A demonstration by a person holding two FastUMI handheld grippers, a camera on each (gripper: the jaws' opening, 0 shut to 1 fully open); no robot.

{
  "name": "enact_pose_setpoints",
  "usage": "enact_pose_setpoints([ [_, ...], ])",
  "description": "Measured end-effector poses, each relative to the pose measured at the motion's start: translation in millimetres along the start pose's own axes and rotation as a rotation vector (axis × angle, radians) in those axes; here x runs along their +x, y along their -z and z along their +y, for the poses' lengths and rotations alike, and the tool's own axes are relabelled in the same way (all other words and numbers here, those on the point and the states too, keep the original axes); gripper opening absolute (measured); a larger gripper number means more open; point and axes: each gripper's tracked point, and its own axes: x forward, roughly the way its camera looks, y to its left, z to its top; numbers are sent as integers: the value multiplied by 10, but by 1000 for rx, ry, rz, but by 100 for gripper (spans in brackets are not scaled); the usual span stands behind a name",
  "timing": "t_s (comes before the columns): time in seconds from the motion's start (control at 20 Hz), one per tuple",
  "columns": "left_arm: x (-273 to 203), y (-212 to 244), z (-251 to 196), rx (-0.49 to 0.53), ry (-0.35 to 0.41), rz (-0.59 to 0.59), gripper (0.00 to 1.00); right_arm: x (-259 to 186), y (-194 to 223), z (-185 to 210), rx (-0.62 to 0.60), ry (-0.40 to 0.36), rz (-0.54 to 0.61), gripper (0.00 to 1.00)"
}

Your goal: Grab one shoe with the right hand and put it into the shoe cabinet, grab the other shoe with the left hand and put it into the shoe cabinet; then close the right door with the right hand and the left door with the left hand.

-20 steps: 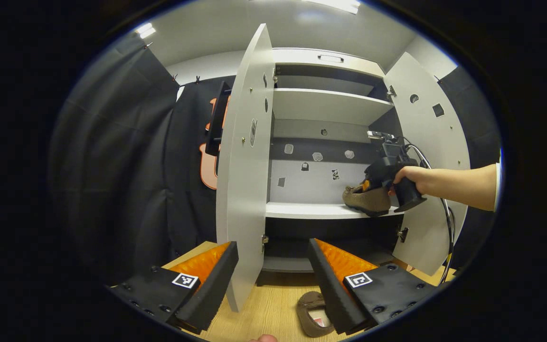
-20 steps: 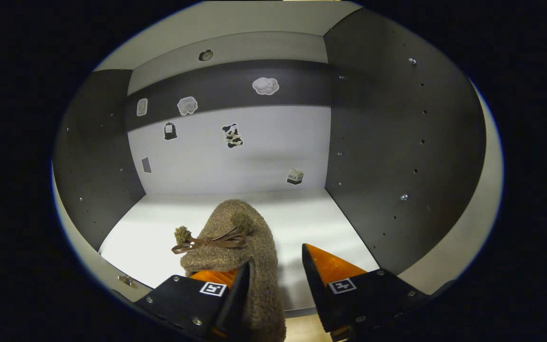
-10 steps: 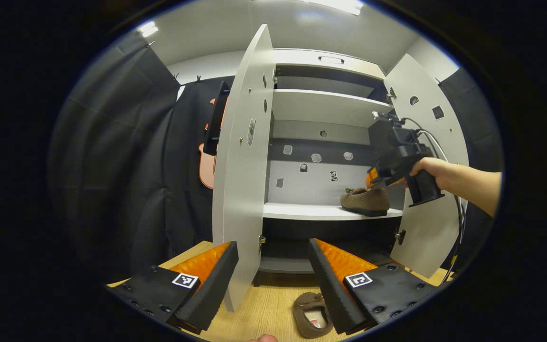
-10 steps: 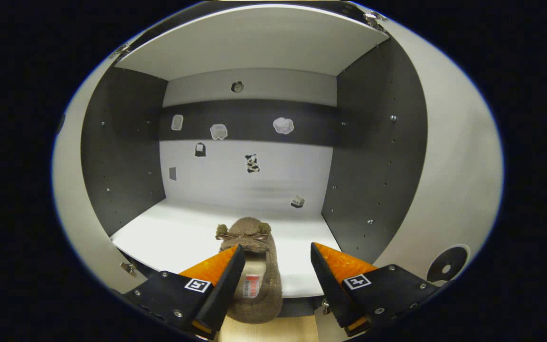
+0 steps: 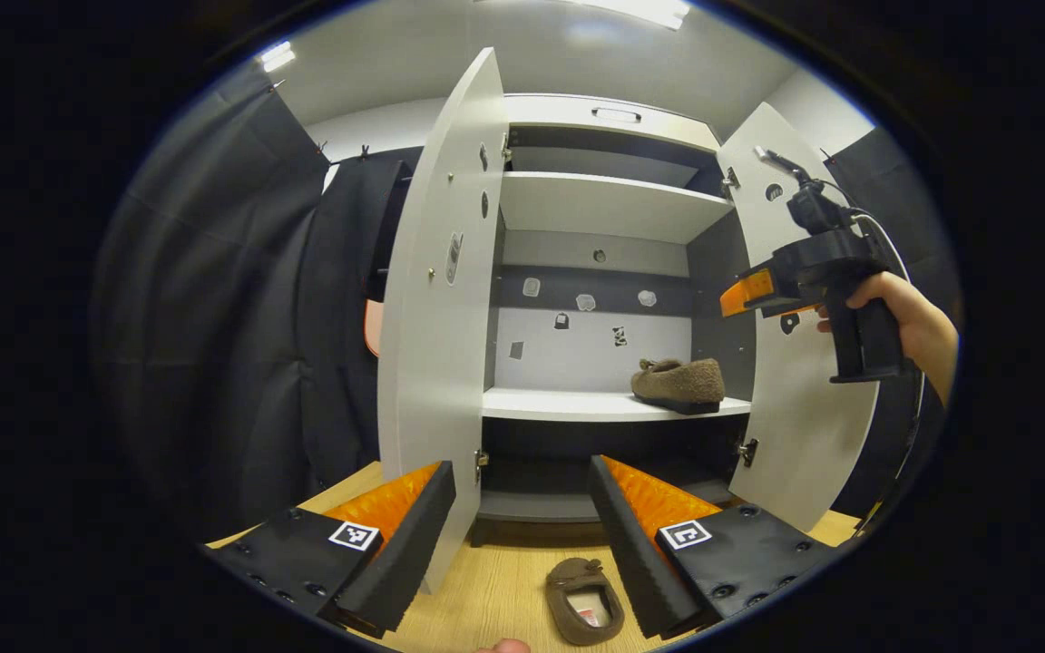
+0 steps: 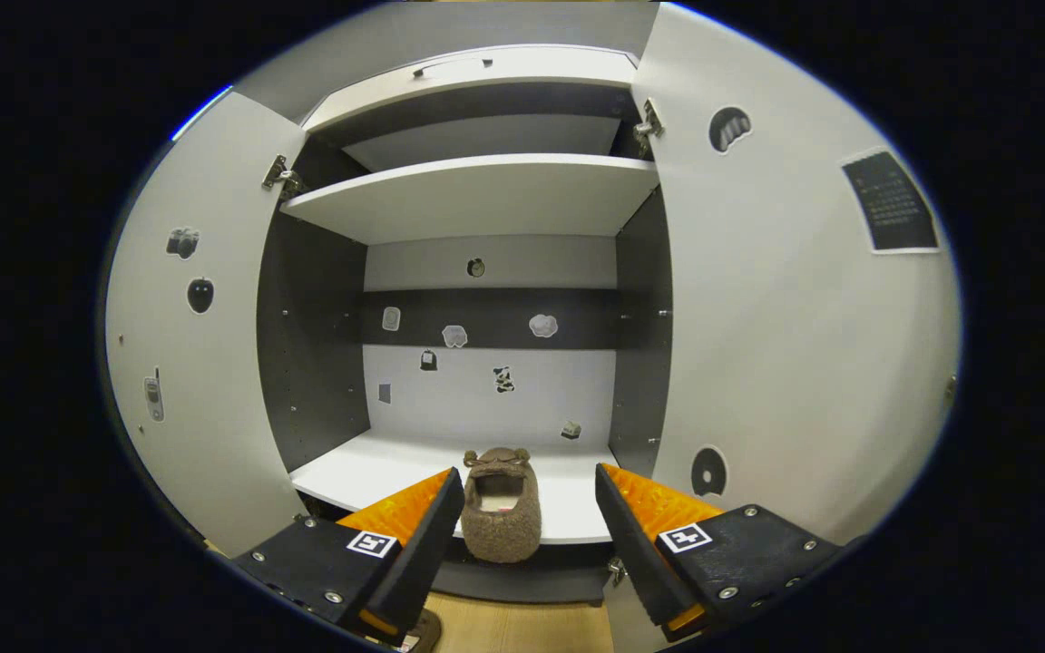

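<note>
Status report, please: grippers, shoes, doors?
Both grippers open, left gripper and right gripper. First shoe on cabinet shelf. Second shoe on floor. Both doors open.

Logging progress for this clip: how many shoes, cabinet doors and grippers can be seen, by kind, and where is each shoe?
Shoes: 2, one on the cabinet shelf, one on the floor
Cabinet doors: 2, left door and right door, both open
Grippers: 2, left gripper and right gripper, both open
Total: 6

Bright ceiling lights [image 5: 640,9] glare overhead; both fisheye views stay sharp, bending strongly at the edges.
</note>
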Motion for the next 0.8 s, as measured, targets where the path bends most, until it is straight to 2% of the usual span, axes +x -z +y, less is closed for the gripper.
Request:
enact_pose_setpoints([
  [0.3,-31,103,-244,8,49,34,96,-664,467,-227,45,36,-43,89],
  [0.35,-39,133,-276,12,55,41,96,-767,536,-255,50,39,-64,94],
  [0.4,-48,160,-295,18,58,48,96,-850,636,-292,53,42,-69,89],
  [0.5,-69,229,-337,29,63,63,96,-999,834,-322,51,40,-61,90],
  [0.65,-91,402,-406,21,78,105,96,-1182,1054,-357,31,49,-64,90],
  [0.75,-67,663,-432,-14,90,173,99,-1304,1210,-326,18,51,-66,90],
  [0.8,-59,844,-439,-35,96,218,96,-1346,1263,-291,21,47,-66,90],
])
